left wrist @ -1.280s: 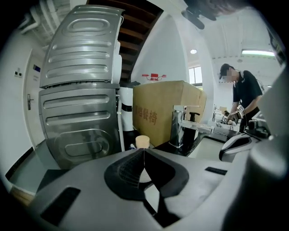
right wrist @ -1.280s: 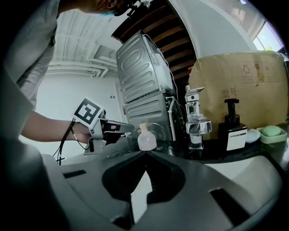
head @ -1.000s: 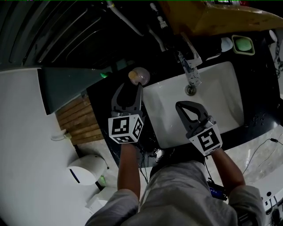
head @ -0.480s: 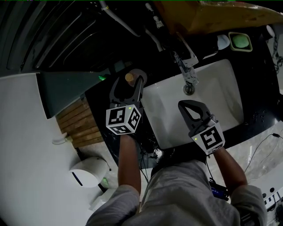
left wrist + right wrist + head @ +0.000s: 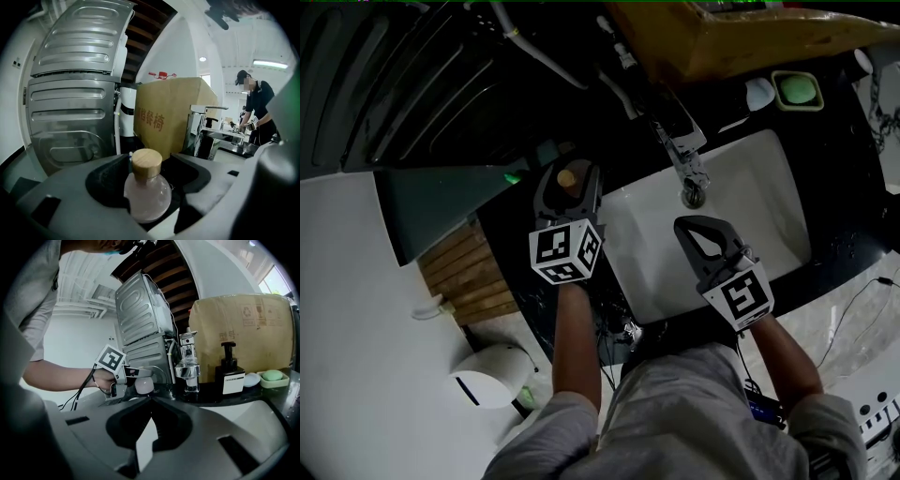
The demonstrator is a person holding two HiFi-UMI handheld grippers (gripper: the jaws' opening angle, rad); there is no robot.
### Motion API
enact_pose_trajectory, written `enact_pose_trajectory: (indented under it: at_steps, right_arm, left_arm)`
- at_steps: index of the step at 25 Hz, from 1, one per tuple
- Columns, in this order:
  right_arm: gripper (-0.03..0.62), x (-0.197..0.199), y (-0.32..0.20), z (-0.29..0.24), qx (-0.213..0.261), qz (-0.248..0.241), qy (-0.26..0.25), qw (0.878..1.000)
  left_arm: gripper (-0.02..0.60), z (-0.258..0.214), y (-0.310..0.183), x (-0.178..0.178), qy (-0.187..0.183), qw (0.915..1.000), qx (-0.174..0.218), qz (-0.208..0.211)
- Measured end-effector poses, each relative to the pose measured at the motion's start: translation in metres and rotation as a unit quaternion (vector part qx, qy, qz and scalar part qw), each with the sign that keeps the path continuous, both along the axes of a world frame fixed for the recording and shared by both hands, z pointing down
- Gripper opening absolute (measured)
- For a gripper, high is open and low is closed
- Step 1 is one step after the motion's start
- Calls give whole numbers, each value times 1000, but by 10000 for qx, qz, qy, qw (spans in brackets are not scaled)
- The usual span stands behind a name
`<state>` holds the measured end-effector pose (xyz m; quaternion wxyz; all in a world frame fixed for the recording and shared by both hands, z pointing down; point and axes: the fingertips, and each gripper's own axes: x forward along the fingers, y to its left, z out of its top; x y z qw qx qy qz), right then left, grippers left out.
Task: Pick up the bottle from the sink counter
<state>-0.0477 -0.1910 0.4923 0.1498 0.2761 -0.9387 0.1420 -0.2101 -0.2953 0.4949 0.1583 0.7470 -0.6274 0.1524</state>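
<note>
Left hand-held gripper [image 5: 570, 176]: jaws have just been opening, now spread wide around bottle [image 5: 146, 194], pads not pressing it. Bottle: round pale-pink frosted belly, short neck, light wooden cap; upright on dark worktop [image 5: 514, 230] near left end, just left of white sink basin [image 5: 759, 202]. Right hand-held gripper [image 5: 150, 401]: jaws pressed together, over basin's front part.

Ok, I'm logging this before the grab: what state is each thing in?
Bottle: upright, cap on.
Left gripper: open, fingers have just been opening, bottle between them.
Right gripper: shut, empty.
Tap: no water seen running.
Soap dispenser: upright.
</note>
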Motion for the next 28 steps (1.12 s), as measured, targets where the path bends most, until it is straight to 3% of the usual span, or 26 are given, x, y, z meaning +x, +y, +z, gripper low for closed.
enact_pose_trajectory:
  at_steps: [12,16,25,28]
  right_arm:
    - [9,-3,-3,5,-39,-10,22,10000]
    - [9,-5,-3,4,-10,-20,34,10000]
    - [9,-4,-3,3,-32,2,14,10000]
    - [9,-4,-3,3,-15,19,18,10000]
  left_arm:
    - [283,3,-2,-3,-72,10000,36,-15]
    - [216,3,-1,-6,-204,9998,37,23]
    - [192,0,0,-4,-294,9993,153,152]
    - [130,-3,1,-3,-365,9989,227,194]
